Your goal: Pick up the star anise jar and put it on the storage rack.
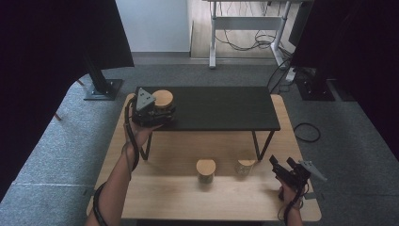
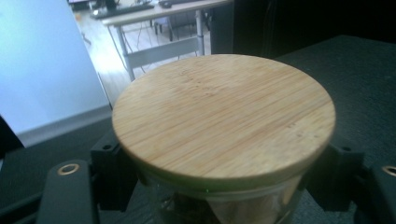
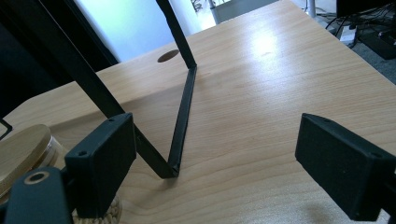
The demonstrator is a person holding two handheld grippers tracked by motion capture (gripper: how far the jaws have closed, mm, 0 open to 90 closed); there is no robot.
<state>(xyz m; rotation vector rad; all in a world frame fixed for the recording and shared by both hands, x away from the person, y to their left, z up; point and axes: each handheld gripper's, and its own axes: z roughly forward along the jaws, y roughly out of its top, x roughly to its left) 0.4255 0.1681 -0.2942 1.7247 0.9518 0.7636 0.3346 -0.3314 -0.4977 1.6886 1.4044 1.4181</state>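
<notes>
Left gripper (image 1: 153, 112) clamps glass jar w/ round bamboo lid (image 2: 224, 116), upper left on matte black shelf (image 1: 226, 108); right gripper (image 1: 288, 170) jaws apart, over pale wood table (image 1: 179, 193).

The jar lid (image 2: 224, 116) is smooth, striped bamboo wood over clear glass. The table (image 3: 261, 88) is pale wood with a soft sheen.

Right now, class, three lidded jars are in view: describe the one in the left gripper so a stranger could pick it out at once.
Find the black raised shelf standing on the wooden table. At its left end, the left gripper is shut on a glass jar with a bamboo lid. The two other jars stand lower, on the table itself, with nothing holding them.
</notes>
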